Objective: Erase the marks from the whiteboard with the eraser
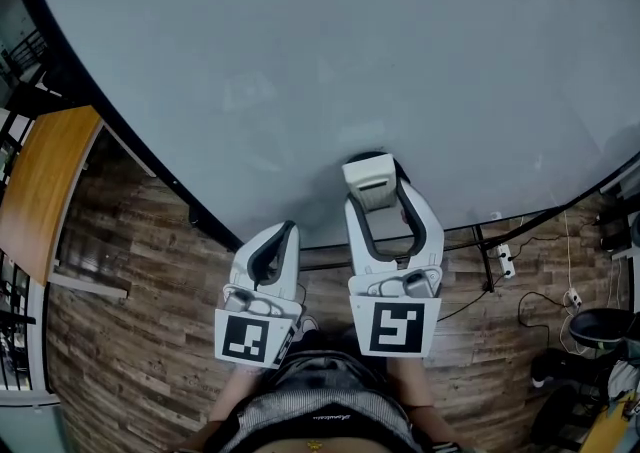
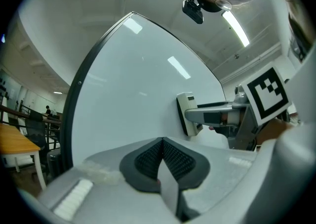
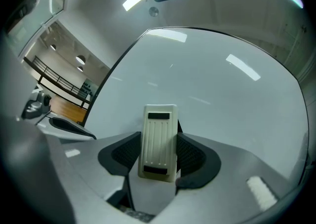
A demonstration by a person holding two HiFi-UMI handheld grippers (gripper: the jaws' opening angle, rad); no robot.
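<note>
A large whiteboard (image 1: 300, 61) fills the head view; I see no clear marks on it, only faint smudges near its middle. The white ribbed eraser (image 1: 370, 181) lies against the board near its lower edge, with my right gripper (image 1: 378, 196) shut on it. The right gripper view shows the eraser (image 3: 158, 139) clamped upright between the black pads (image 3: 195, 156) before the whiteboard (image 3: 207, 89). My left gripper (image 1: 283, 239) hangs just left of it, shut on nothing. In the left gripper view its jaws (image 2: 162, 156) meet, and the eraser (image 2: 186, 112) shows edge-on against the whiteboard (image 2: 133, 84).
A wooden table (image 1: 40, 181) stands at the left over plank flooring. The board's black stand (image 1: 480, 241) runs below its edge, with a power strip (image 1: 505, 261) and cables beside it. A dark round seat (image 1: 600, 326) sits at the right. My torso fills the bottom.
</note>
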